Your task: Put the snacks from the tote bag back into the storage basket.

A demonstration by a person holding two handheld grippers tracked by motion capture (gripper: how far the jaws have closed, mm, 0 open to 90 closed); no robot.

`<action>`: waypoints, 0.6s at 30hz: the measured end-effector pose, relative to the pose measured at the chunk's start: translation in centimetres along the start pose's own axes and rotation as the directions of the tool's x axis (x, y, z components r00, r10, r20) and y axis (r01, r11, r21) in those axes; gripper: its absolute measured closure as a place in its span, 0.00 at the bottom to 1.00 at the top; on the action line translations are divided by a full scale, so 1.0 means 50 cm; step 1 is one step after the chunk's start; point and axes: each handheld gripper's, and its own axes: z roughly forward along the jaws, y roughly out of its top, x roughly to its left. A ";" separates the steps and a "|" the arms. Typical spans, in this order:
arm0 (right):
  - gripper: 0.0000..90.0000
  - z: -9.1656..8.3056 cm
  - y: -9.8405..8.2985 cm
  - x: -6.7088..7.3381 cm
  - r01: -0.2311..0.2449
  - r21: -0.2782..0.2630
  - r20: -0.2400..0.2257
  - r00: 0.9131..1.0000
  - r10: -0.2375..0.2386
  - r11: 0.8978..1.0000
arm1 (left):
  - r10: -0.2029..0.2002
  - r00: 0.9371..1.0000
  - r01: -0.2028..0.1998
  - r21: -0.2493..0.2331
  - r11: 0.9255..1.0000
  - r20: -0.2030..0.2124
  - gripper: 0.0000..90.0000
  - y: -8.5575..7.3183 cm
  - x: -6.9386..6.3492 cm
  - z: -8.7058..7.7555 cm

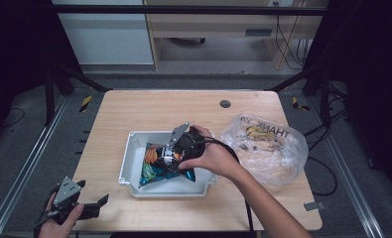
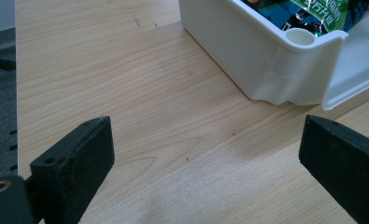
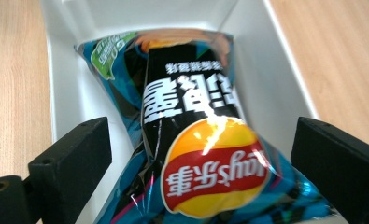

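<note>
One chip bag (image 3: pixel 196 154) lies in the white bin (image 1: pixel 129 163) at the middle of the worktop (image 1: pixel 134 109), tilted against its right wall. The right gripper (image 3: pixel 201 163) hangs just above it, fingers (image 3: pixel 74 154) spread wide on either side and not touching the foil, so I'd say the bag is let go. To finish well, lift straight up so neither finger snags the crinkled edge or the bin's rim. The left gripper (image 2: pixel 205 158), fingers also spread and empty, waits at the near left corner. A clear plastic bag (image 1: pixel 265 148) crowds the right edge; the far side is open.
</note>
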 end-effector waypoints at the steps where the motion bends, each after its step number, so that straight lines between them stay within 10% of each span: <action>1: 0.06 -0.006 0.001 -0.001 -0.004 -0.007 0.006 1.000 0.004 1.000 | -0.004 1.000 0.004 -0.004 1.000 0.000 0.03 0.000 0.000 0.001; 18: 0.06 -0.089 -0.004 -0.028 -0.116 -0.123 0.135 0.982 0.132 0.986 | -0.007 1.000 0.007 0.003 1.000 -0.008 0.03 0.000 0.000 0.004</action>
